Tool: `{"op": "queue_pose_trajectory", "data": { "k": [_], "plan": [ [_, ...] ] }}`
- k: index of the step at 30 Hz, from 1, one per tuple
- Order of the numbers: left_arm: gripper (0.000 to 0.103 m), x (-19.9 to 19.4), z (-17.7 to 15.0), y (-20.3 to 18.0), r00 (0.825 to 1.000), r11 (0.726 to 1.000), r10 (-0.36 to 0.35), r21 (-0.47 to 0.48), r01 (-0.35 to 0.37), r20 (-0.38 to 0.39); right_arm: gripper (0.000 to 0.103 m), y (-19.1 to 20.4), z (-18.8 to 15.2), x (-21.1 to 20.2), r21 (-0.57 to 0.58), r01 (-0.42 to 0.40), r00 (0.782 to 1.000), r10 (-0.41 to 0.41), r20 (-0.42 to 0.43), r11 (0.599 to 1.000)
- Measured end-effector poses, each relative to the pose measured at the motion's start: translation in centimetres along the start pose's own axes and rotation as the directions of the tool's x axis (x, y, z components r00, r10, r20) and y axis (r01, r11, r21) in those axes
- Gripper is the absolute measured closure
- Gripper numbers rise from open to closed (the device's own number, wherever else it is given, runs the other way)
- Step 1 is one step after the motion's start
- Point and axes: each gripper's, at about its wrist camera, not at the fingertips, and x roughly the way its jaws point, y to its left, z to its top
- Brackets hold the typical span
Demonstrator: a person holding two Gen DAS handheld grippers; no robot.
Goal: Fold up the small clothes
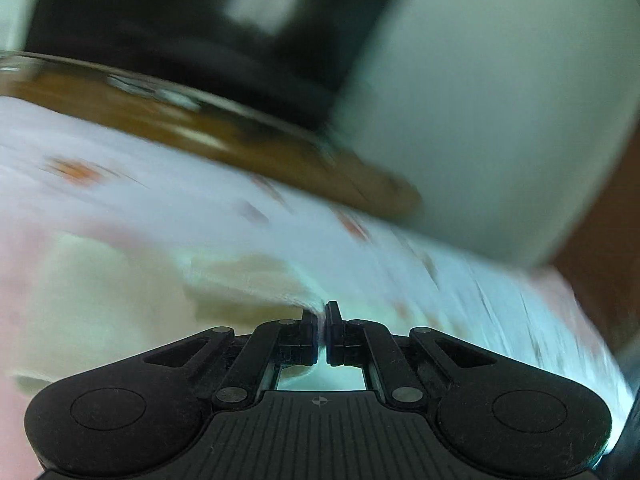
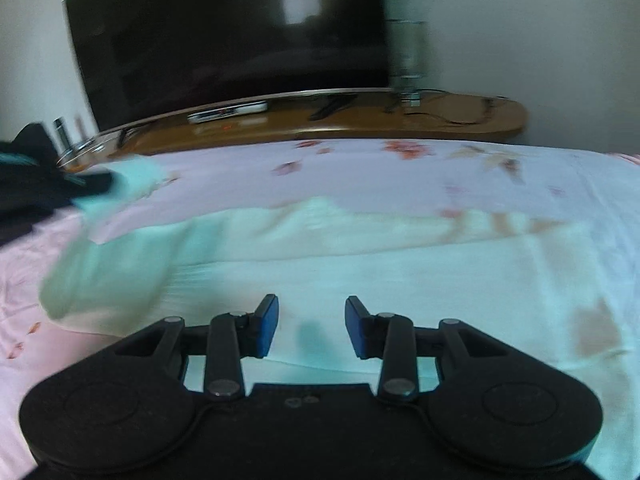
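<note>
A pale mint-green small garment (image 2: 360,248) lies spread on the floral bedsheet (image 2: 360,168). My right gripper (image 2: 312,326) is open and empty, low over the garment's near part. My left gripper (image 1: 322,328) is shut on an edge of the pale garment (image 1: 248,280), which drapes from its tips; this view is blurred by motion. In the right wrist view the left gripper (image 2: 36,168) shows as a dark shape at the far left, holding a corner of the garment (image 2: 132,180) lifted off the bed.
A wooden TV bench (image 2: 360,120) with a large dark TV (image 2: 224,40), a remote and cables runs along the wall behind the bed. Pink sheet (image 2: 24,280) lies at the left.
</note>
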Motion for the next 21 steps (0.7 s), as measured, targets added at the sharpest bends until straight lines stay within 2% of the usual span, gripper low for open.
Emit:
{"op": "queue_pose_trajectory", "data": {
  "k": [3,5,6,7,9,12,15,18,21],
  "plan": [
    [0.098,4.0,-2.2,-5.3,0.992,0.988,0.042,0.156,-0.023,-0.121,0.066,-4.2,-0.5,-1.1,0.045,0.035,0.999,-0.034,-0.011,0.998],
    [0.096,4.7,-2.9,-7.0,0.983,0.984,0.066,0.177,-0.035,-0.172,0.064,-6.3,-0.9,-1.4,0.069,0.041,0.999,-0.039,-0.029,0.997],
    [0.081,3.7,-3.5,-7.8,0.983,0.988,0.045,0.156,-0.017,-0.18,0.064,-7.1,-1.1,-1.6,0.076,0.04,0.999,-0.038,-0.031,0.996],
    [0.053,3.1,-3.5,-8.1,0.985,0.992,0.012,0.127,0.01,-0.172,0.064,-7.7,-1.3,-1.8,0.082,0.038,0.999,-0.036,-0.028,0.996],
    [0.02,1.8,-3.3,-8.5,0.994,0.993,-0.015,0.115,0.028,-0.112,0.063,-8.5,-1.5,-2.0,0.093,0.023,0.999,-0.021,-0.027,0.995],
    [0.018,0.4,-2.7,-9.4,0.997,0.988,-0.015,0.15,0.026,-0.077,0.061,-8.8,-1.7,-2.1,0.094,-0.014,1.0,0.017,-0.025,0.995],
    [0.018,-0.8,-2.3,-8.2,0.998,0.991,0.016,0.132,-0.009,-0.056,0.056,-8.5,-1.9,-2.3,0.094,-0.068,0.997,0.071,-0.028,0.993],
    [0.018,-2.4,-2.4,-5.7,0.992,0.981,0.125,0.155,-0.12,-0.026,0.049,-7.9,-1.8,-1.9,0.098,-0.104,0.993,0.109,-0.04,0.99],
    [0.018,-4.1,-2.9,-2.6,0.969,0.951,0.245,0.192,-0.241,0.002,0.049,-8.3,-1.4,-0.9,0.161,-0.108,0.991,0.118,-0.056,0.981]
  ]
}}
